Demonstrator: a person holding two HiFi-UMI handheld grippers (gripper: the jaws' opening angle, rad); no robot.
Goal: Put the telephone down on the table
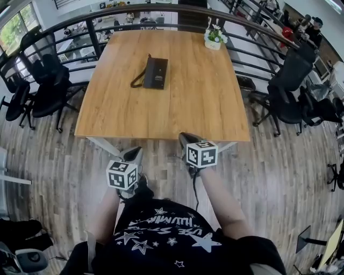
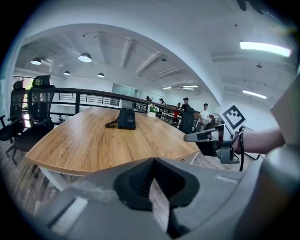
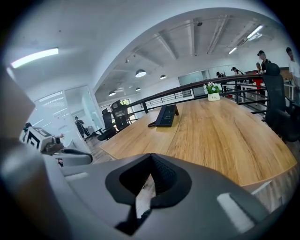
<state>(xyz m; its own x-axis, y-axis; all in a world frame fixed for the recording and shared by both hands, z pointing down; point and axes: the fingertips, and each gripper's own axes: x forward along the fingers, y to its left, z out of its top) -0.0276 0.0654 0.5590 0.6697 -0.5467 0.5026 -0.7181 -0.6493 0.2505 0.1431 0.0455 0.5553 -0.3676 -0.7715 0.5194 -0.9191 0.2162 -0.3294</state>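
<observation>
A black telephone with a coiled cord lies flat on the far half of the wooden table; it also shows in the left gripper view and the right gripper view. Both grippers hang side by side in front of the table's near edge, well short of the telephone. My left gripper is shut and holds nothing; its jaws meet in its own view. My right gripper is likewise shut and empty, its tip just over the table's edge.
A small potted plant stands at the table's far right corner. Black office chairs flank the table at the left and at the right. A curved dark railing runs behind the table. The floor is wood plank.
</observation>
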